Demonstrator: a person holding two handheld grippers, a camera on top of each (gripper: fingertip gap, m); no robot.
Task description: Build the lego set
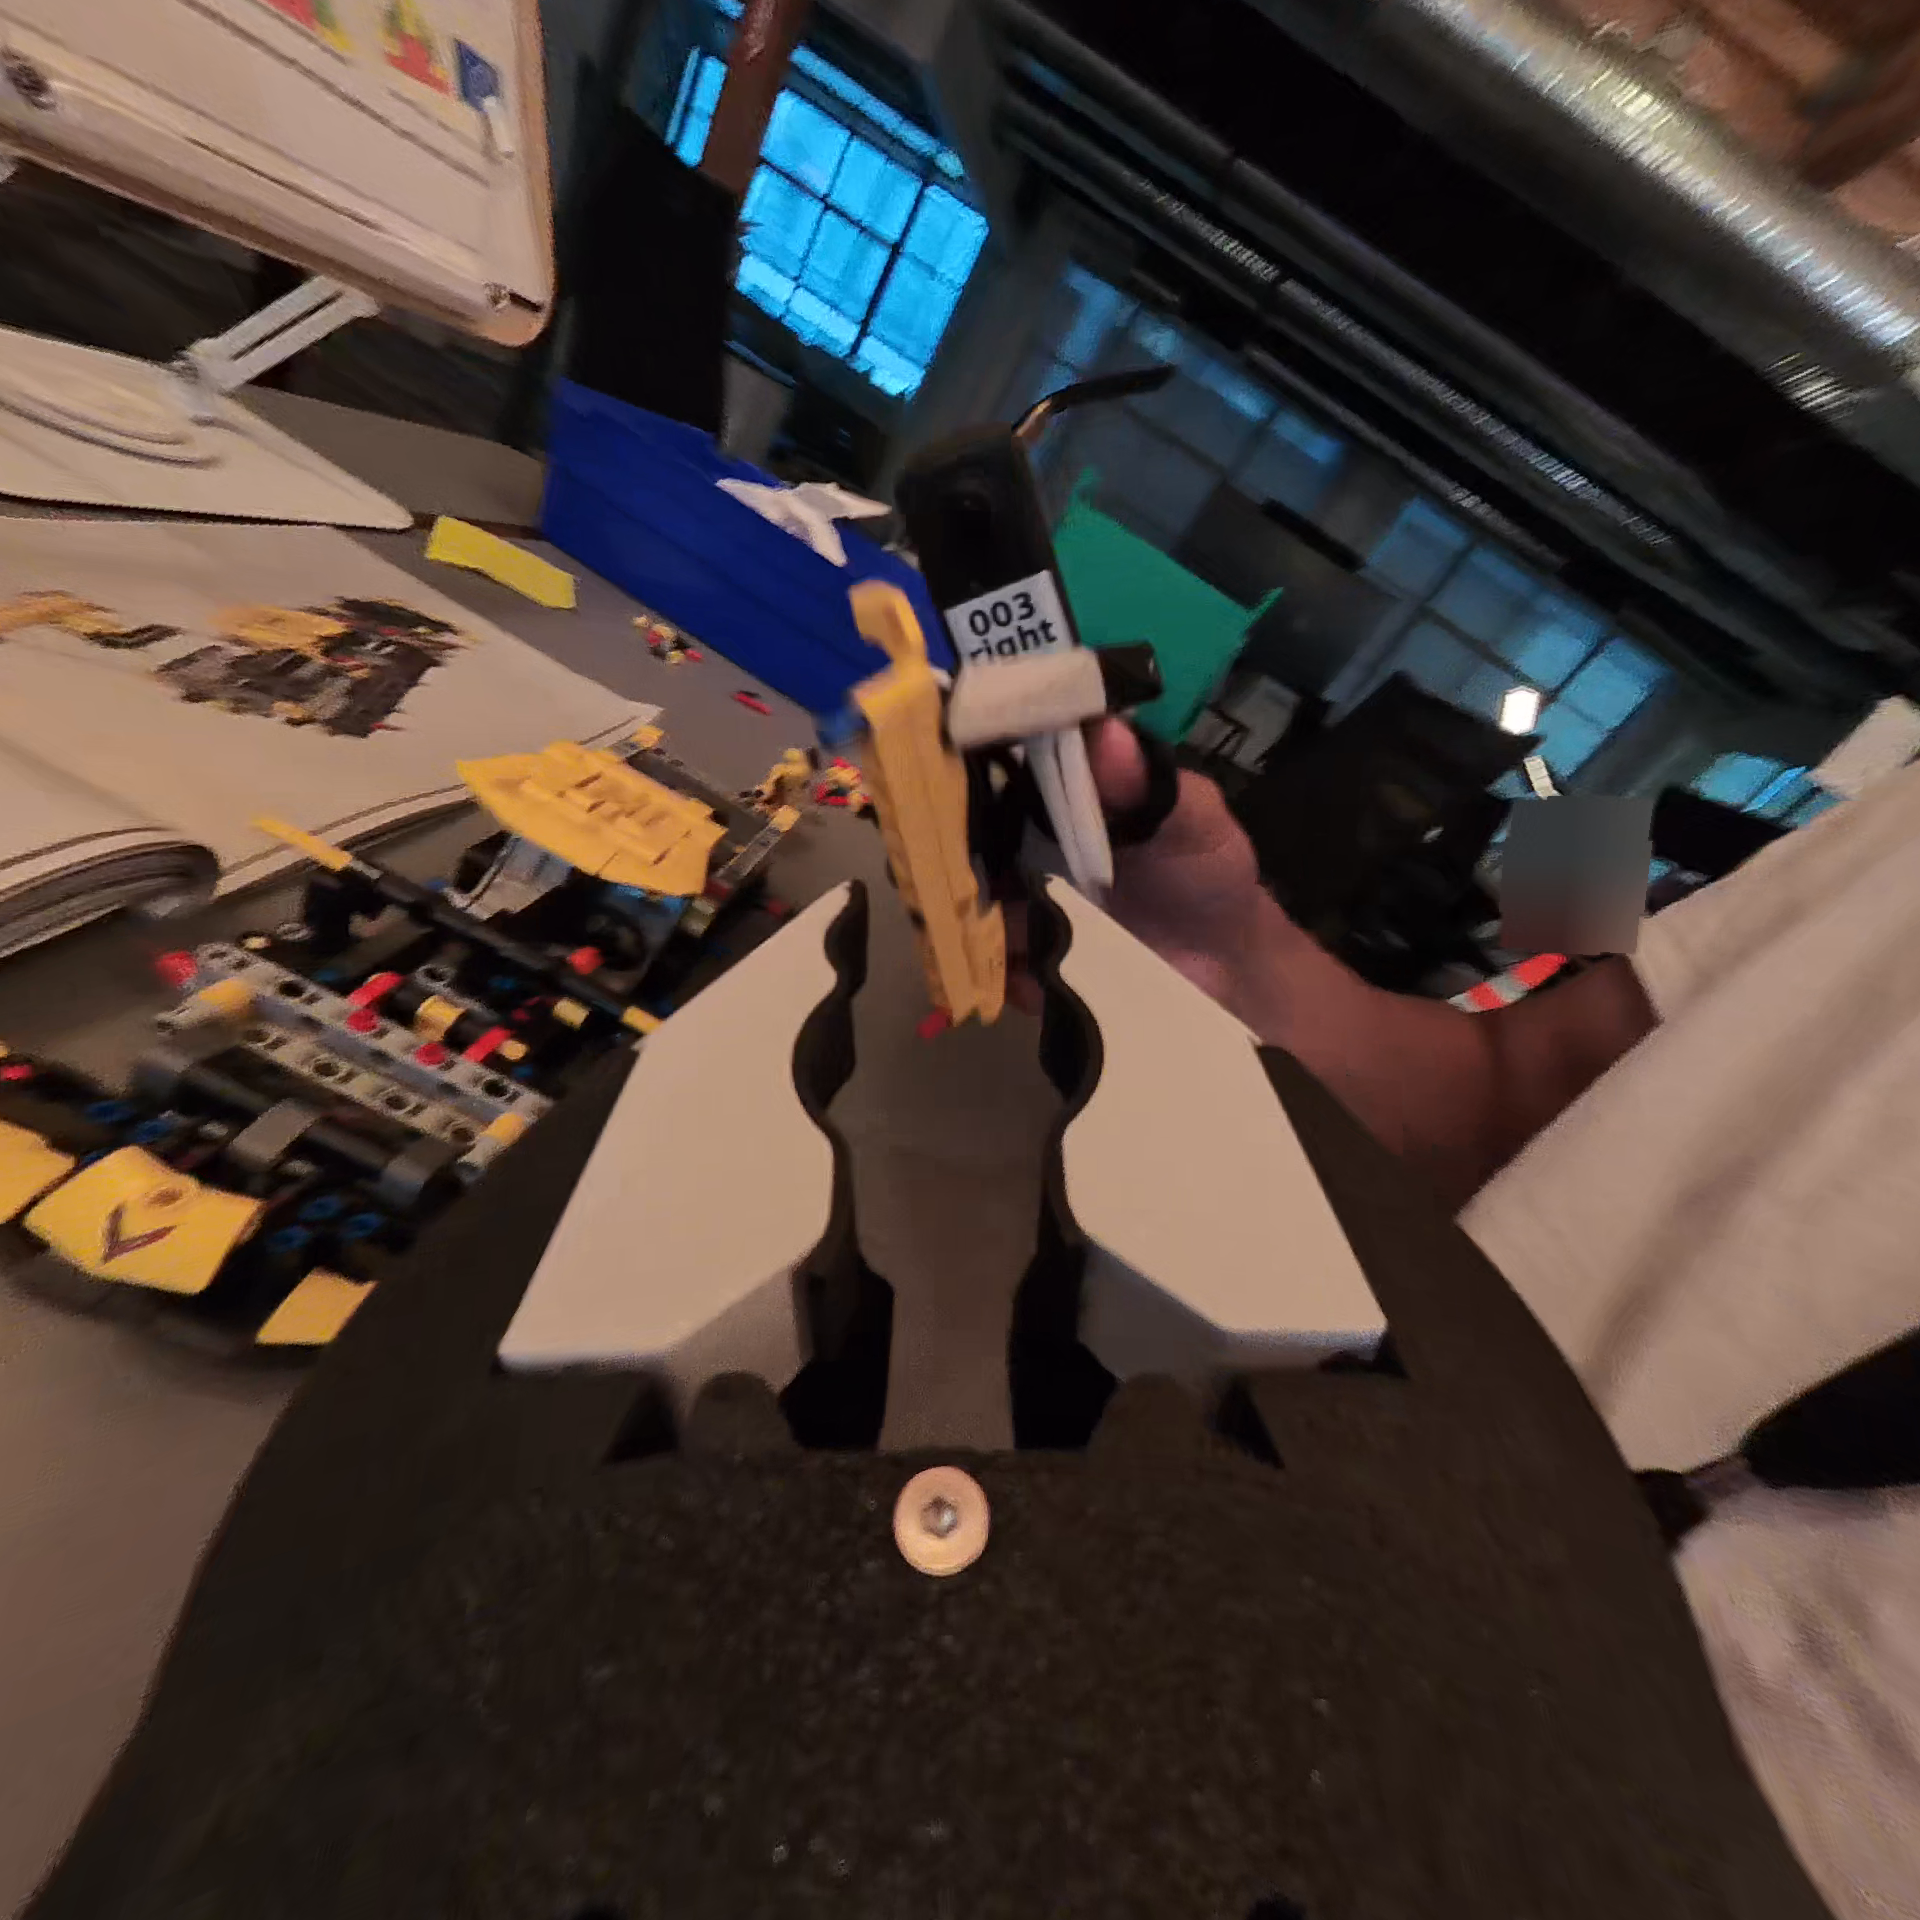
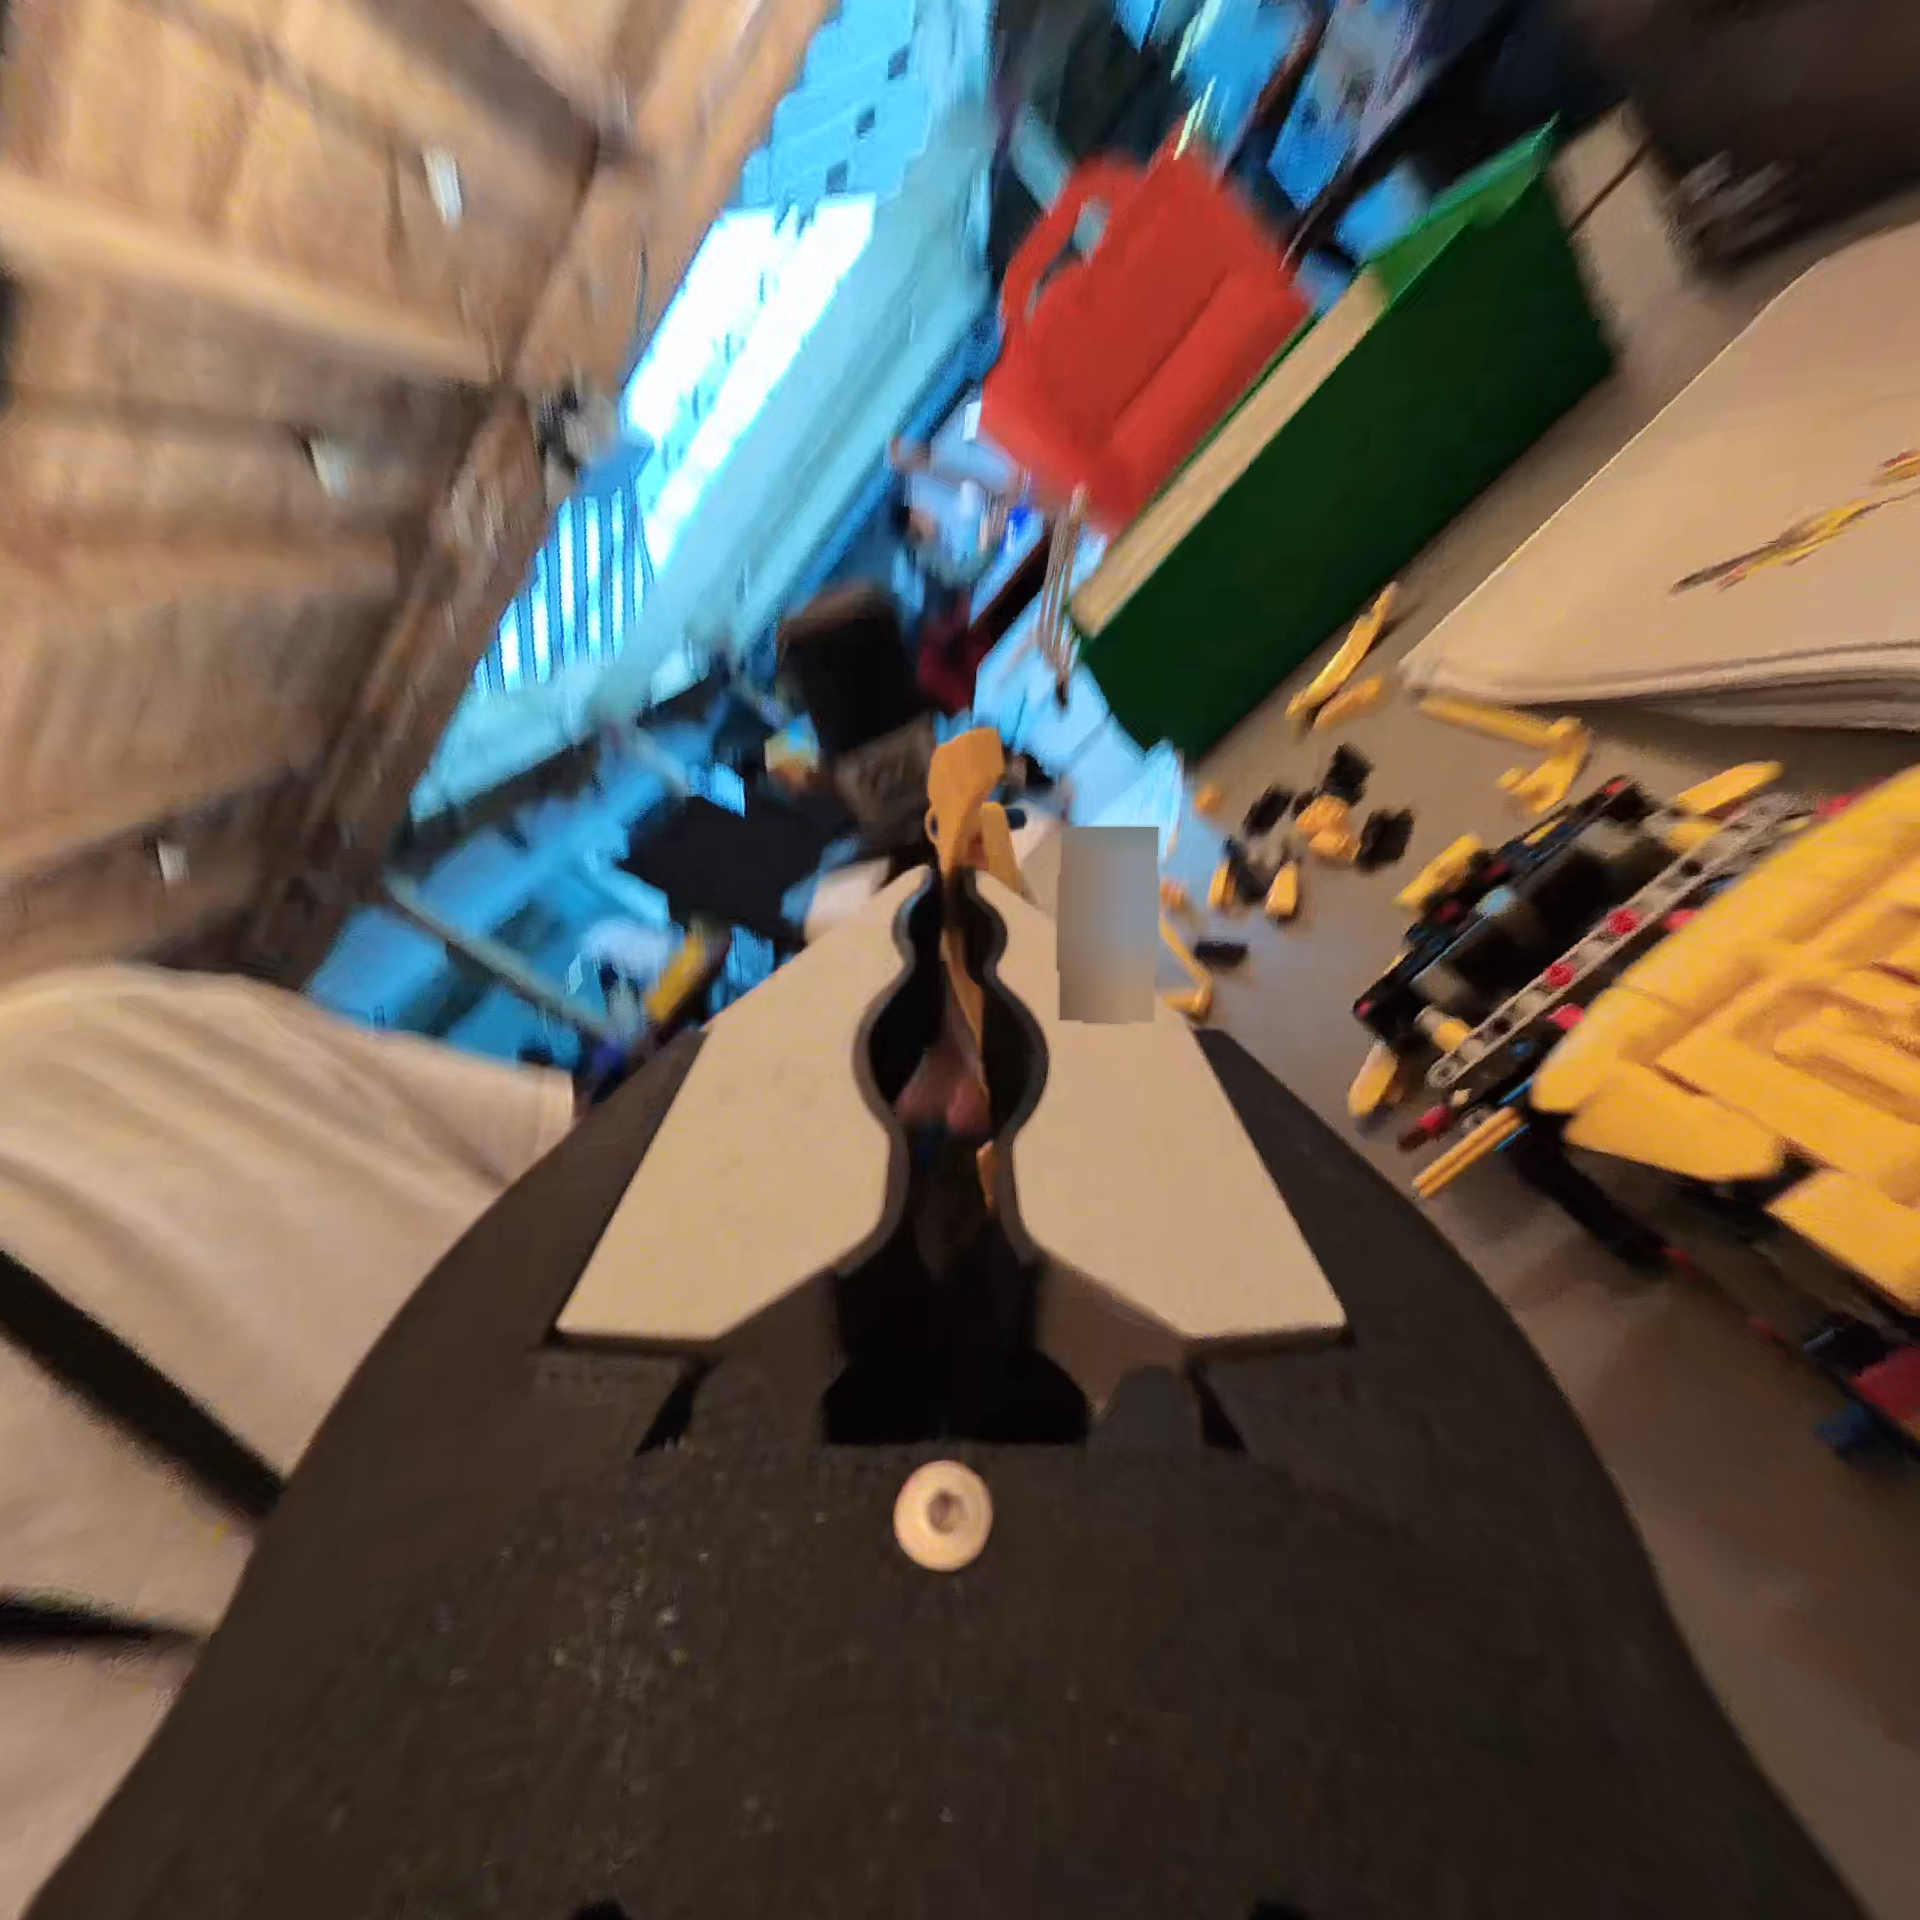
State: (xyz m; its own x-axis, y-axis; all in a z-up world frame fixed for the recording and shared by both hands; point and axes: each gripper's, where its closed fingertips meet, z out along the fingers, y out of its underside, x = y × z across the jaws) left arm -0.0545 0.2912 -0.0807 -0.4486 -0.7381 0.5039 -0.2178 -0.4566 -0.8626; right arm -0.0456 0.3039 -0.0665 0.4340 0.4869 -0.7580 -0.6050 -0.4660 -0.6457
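Gripping one yellow panel (image 2: 961, 831), the right gripper (image 2: 954, 904) is clenched mid-frame.
Left gripper (image 1: 951, 914) gapes, released; one half-built car (image 1: 343, 1039) lower left, two bins behind.

I note a grey tabletop (image 1: 125, 1475) at lower left of the left wrist view. Above it, multi-pane windows (image 1: 862, 260) glow blue at upper centre, set in a dark wall. A ribbed silver duct (image 1: 1683, 197) crosses the upper right under a dark ceiling. A blue bin (image 1: 665, 520) and a green bin (image 1: 1143, 613) stand mid-frame. In the right wrist view, heavily blurred, I see brick wall (image 2: 208, 416) at upper left, bright windows (image 2: 727, 343) at centre, a red container (image 2: 1132, 332) and a green bin (image 2: 1382, 468) at upper right.
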